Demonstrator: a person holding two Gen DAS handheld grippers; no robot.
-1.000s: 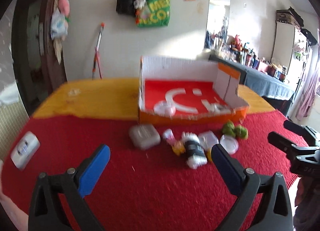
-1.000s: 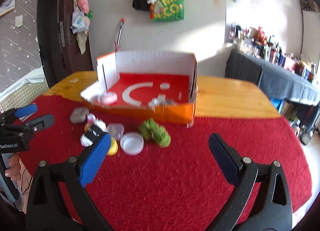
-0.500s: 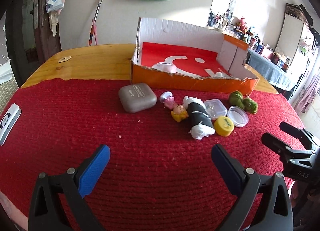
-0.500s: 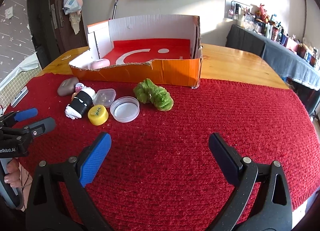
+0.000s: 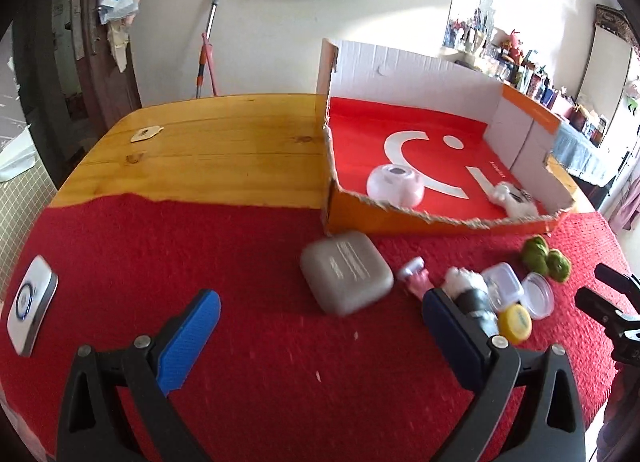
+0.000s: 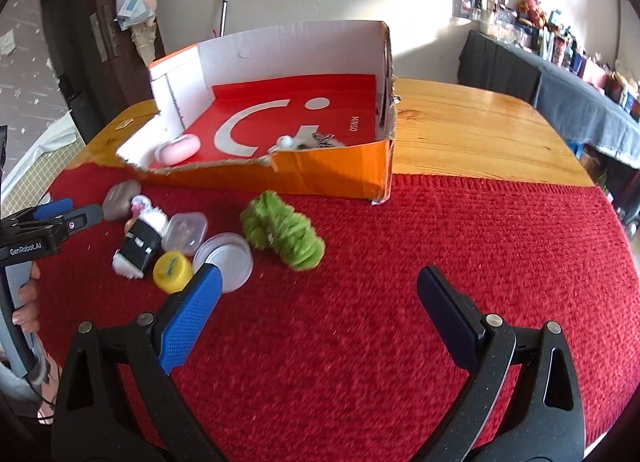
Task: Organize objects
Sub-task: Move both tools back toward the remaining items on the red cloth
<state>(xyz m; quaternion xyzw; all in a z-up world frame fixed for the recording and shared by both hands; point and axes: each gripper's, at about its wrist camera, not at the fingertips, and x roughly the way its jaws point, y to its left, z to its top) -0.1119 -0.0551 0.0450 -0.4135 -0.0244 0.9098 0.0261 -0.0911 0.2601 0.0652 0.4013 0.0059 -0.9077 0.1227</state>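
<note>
An orange cardboard box (image 5: 440, 222) with a red floor stands on the table; it holds a pink round case (image 5: 395, 185) and a small white item (image 5: 514, 202). In front of it on the red cloth lie a grey case (image 5: 346, 278), a pink toy (image 5: 416, 274), a black-and-white plush (image 6: 140, 246), a clear square tub (image 6: 186, 232), a yellow cap (image 6: 173, 269), a clear round lid (image 6: 226, 256) and a green fuzzy item (image 6: 284, 236). My left gripper (image 5: 316, 334) is open, just short of the grey case. My right gripper (image 6: 316, 302) is open, just short of the green item.
A white device (image 5: 30, 316) lies at the cloth's left edge. A small tag (image 5: 146, 134) lies on the bare wood behind. The wooden table top (image 6: 480, 134) shows right of the box. Cluttered shelves stand at the far right.
Both grippers have moved forward and down toward the objects. The grey case now sits close before the left gripper and the green item close before the right. Both stay open.
</note>
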